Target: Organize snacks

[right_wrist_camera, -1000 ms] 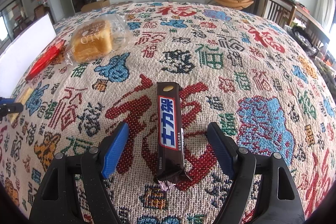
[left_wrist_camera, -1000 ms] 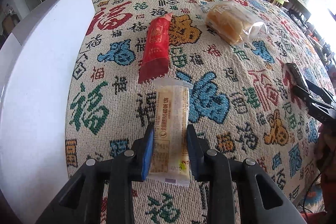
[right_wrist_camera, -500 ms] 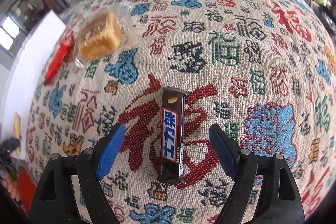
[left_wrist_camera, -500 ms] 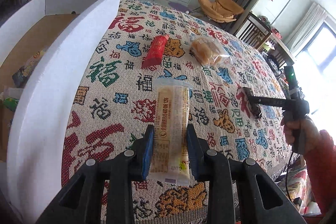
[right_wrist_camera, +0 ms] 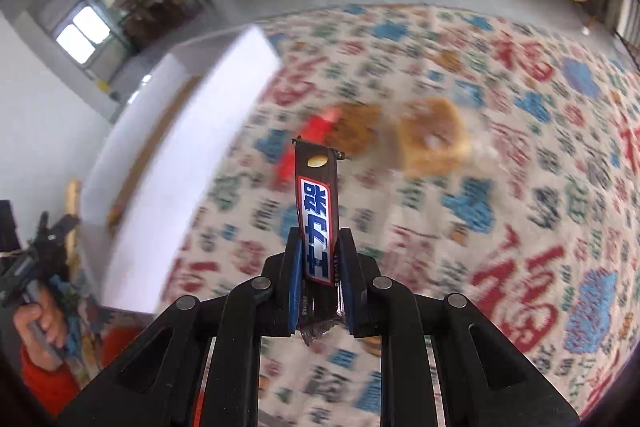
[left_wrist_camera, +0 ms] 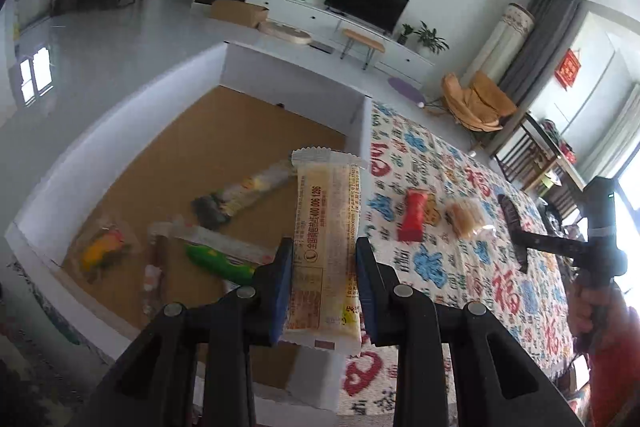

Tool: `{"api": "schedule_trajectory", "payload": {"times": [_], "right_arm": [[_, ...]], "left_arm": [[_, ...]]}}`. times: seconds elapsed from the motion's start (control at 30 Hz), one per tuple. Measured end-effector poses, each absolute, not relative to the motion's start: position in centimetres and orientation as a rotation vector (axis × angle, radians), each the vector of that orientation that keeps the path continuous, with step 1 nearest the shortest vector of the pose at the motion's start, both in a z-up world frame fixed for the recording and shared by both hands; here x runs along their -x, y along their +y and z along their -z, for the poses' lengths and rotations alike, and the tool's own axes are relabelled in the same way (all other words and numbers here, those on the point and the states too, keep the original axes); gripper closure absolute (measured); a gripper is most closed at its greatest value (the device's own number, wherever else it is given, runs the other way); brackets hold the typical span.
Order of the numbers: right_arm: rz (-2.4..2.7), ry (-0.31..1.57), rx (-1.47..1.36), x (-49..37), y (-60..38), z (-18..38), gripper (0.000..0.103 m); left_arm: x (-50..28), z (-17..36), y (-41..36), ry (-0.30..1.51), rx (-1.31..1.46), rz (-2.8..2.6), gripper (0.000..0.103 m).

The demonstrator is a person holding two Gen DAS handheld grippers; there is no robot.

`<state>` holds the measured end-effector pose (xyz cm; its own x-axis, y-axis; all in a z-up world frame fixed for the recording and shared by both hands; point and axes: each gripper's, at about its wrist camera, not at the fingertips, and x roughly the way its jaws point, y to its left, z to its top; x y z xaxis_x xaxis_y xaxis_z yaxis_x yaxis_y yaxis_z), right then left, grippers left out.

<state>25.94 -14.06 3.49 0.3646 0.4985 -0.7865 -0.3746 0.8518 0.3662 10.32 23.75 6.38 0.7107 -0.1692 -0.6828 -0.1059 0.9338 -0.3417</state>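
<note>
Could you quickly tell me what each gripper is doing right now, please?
Left gripper: shut on the yellow snack packet.
Right gripper: shut on the dark chocolate bar.

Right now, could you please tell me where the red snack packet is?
In the left wrist view, the red snack packet lies on the patterned tablecloth, right of the white box and just left of the clear-wrapped bread.

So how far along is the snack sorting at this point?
Done: several wrapped snacks already lie in the white box. In hand: the left gripper holds a pale yellow packet above the box edge, and the right gripper, whose jaws have just closed, clamps the dark chocolate bar. Left: the red packet and bagged bread remain on the patterned cloth.
</note>
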Motion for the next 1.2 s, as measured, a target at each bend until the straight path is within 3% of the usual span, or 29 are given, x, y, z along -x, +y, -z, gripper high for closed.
{"api": "schedule_trajectory", "payload": {"times": [0.1,0.13,0.2,0.23,0.27,0.3,0.33,0.5,0.7,0.97,1.2], "right_arm": [[-0.749,1.020,-0.143,-25.3,-5.3,-6.6,0.085],[-0.799,1.014,-0.147,-25.2,-2.6,-7.4,0.085],[-0.882,1.004,-0.149,-24.8,2.4,-8.3,0.080],[-0.904,1.002,-0.138,-24.4,4.2,-8.3,0.071],[-0.913,0.999,-0.129,-24.3,5.8,-8.2,0.061],[-0.903,0.993,-0.130,-24.2,6.4,-8.1,0.041],[-0.889,0.979,-0.142,-24.1,6.4,-8.0,0.039],[-0.793,0.906,-0.028,-23.7,0.9,-6.0,0.036],[-0.471,0.872,0.213,-23.6,-12.3,1.9,0.035],[-0.218,0.884,0.179,-23.8,-25.0,8.9,0.035],[-0.236,0.876,0.074,-24.5,-27.4,9.7,0.026]], "left_arm": [[-11.1,-6.2,27.0,0.792,0.367,-0.070,0.074],[-11.1,-5.9,27.8,0.794,0.363,-0.118,0.069],[-11.2,-5.2,29.4,0.808,0.376,-0.207,0.037],[-11.0,-4.8,30.0,0.803,0.392,-0.241,0.009],[-10.5,-4.7,30.3,0.775,0.409,-0.259,0.004],[-9.8,-4.5,30.4,0.751,0.425,-0.260,0.004],[-9.4,-4.3,30.3,0.748,0.443,-0.248,0.004],[-7.9,-4.0,26.0,0.743,0.437,-0.137,0.004],[-8.5,-3.7,14.0,0.812,0.333,0.138,0.002],[-15.0,6.2,1.3,1.031,0.179,0.163,0.002],[-17.6,10.0,-3.0,0.970,-0.025,0.060,0.001]]}}
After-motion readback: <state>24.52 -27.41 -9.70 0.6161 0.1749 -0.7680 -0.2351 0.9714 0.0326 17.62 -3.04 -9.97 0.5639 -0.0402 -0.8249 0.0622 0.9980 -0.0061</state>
